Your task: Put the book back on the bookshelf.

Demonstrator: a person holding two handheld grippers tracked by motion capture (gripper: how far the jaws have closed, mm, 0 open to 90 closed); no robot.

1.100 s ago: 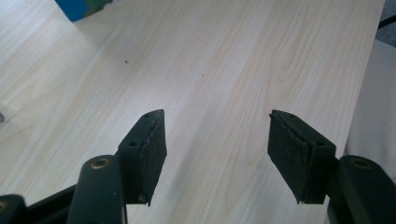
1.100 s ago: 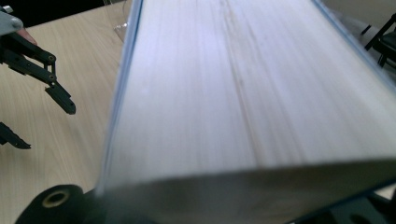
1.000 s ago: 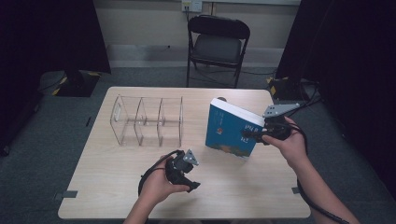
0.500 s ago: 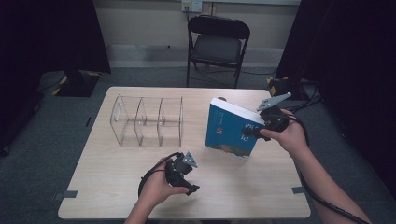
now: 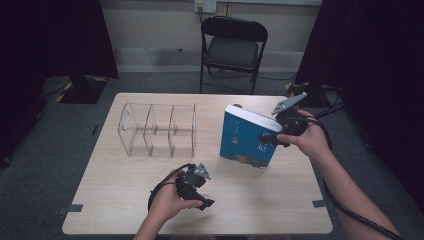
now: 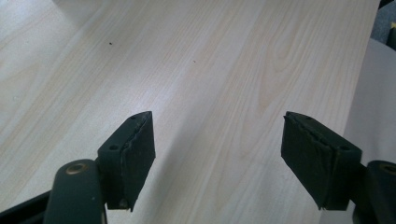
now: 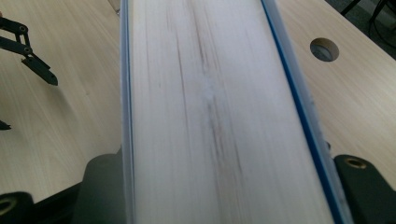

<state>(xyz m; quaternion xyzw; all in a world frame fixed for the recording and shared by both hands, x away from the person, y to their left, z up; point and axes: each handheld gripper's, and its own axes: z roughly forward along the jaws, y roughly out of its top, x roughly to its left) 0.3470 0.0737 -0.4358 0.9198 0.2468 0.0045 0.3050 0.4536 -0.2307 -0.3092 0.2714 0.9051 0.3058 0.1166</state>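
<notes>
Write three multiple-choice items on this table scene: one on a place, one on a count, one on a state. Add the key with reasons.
1. Where is the clear organizer relative to the blue book?
A. to its left
B. to its right
C. under it

2. How many compartments has the organizer?
A. two
B. three
C. five

3. How does the book stand?
A. flat
B. open
C. upright, tilted

Key: A, seen in the high view; B, two dividers make three bays; C, it stands on its lower edge, leaning, with the right hand-held gripper at its page edge.

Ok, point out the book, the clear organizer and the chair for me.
book (image 5: 246,139), high view, middle of its blue cover.
clear organizer (image 5: 157,130), high view, its middle compartment wall.
chair (image 5: 231,51), high view, its seat.
</notes>
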